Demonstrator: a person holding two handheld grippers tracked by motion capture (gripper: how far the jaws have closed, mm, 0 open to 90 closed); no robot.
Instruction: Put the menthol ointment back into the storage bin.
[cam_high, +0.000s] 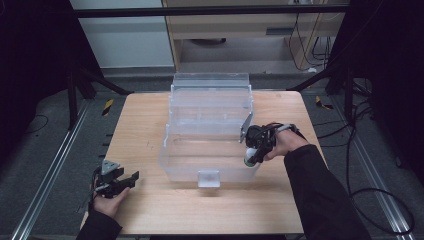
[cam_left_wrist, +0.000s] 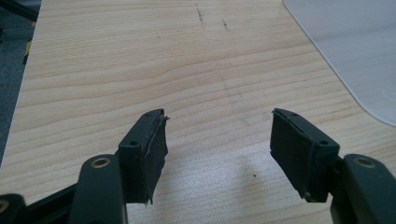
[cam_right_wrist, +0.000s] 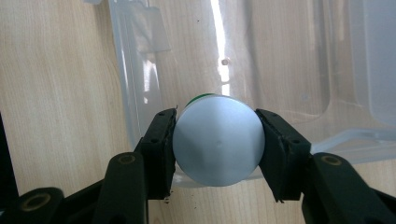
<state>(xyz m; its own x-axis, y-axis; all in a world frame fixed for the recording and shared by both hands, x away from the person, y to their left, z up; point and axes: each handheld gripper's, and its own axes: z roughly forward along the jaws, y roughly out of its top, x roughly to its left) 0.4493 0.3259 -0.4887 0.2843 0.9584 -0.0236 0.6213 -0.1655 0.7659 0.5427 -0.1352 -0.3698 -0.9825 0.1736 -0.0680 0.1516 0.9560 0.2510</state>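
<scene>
Your right gripper (cam_right_wrist: 217, 144) clamps can (cam_right_wrist: 217, 140) by its sides, jaws tight on both flanks; silver end faces camera, green band behind it. Can hangs over near right corner of clear bin (cam_high: 210, 135), just above rim. Your left gripper (cam_high: 131, 178) rests on table (cam_high: 150, 210), well left of bin's near left corner, jaws spread wide with nothing between.
</scene>
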